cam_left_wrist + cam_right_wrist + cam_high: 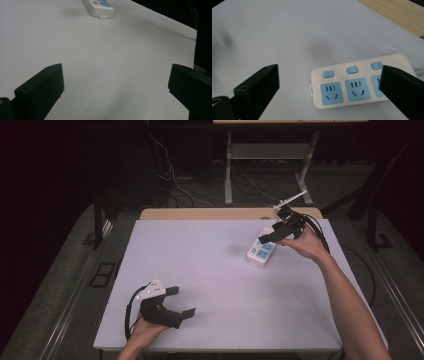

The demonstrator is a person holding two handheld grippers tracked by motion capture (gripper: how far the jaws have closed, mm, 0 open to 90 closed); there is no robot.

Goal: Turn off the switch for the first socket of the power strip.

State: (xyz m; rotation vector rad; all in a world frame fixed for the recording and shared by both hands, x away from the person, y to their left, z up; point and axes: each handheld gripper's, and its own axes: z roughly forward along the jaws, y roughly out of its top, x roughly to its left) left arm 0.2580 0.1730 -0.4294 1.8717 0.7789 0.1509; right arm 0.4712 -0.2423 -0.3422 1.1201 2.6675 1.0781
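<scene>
Two hand-held grippers over a white table, a power strip at the far right.

In the high view, the left gripper [181,301] sits at the lower left of the frame, jaws apart and empty, well apart from the power strip [261,252], which lies on the table [220,270] at upper right; the right gripper [274,234] hovers just over the strip's far end. In the left gripper view, the strip [98,7] lies at the top edge, far beyond the spread jaws. In the right gripper view, the strip [352,82], with blue sockets and switches, lies between and beyond the spread jaws, the right jaw overlapping its right end.
</scene>
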